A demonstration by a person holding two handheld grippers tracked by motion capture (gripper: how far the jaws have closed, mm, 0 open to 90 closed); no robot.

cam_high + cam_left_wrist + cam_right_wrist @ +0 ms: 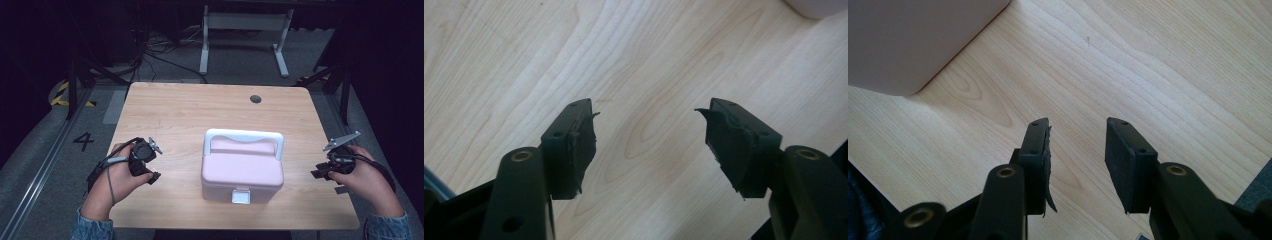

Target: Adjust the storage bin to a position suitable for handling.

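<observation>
Roughly, largest to smallest:
table (175, 110): light wood top, fills the middle of the high view; small dark round hole (255, 98) toward 12 o'clock, right of centre.
pink box (242, 170): sits on the table near 6 o'clock of the tabletop centre, between the two grippers, well apart from both; lid down.
box handle (243, 136): white, lying across the lid at the box's 12 o'clock side.
box latch (241, 196): pale clasp on the front wall, at the box's 6 o'clock.
left hand (112, 182): at 9 o'clock of the box, over the table's left edge.
left gripper (646, 137): jaws wide apart, nothing between them, bare wood under them; a corner of the box at 1 o'clock in its own view.
right hand (367, 180): at 3 o'clock of the box, by the table's right edge.
right gripper (1078, 150): jaws partly apart, narrower gap than the left, holding nothing; box side at 10 o'clock in its own view.
</observation>
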